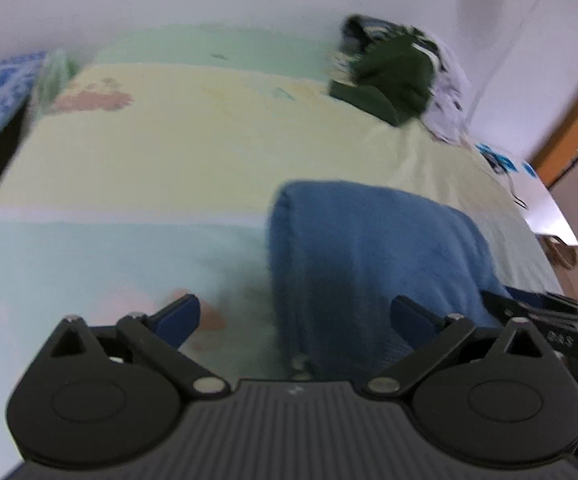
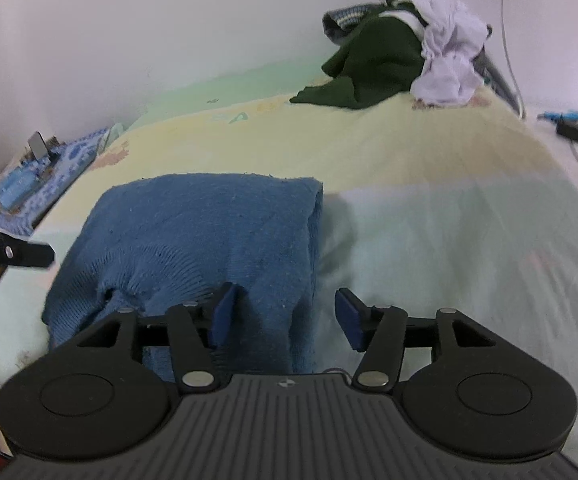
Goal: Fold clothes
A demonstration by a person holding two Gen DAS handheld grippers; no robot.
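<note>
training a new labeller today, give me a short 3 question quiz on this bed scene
1. True or false: the blue sweater lies folded on the bed.
2. What lies on the green garment in the far pile? A) a white garment B) a red towel C) a black shoe
3. Fill in: the right gripper has its jaws ____, pads off the cloth.

Key
1. True. It lies folded, with a doubled edge on its right side in the right wrist view.
2. A. The white garment lies crumpled on the green one.
3. Open. The sweater's near edge sits between the jaws, unpinched. The left gripper is open too, wide.
</note>
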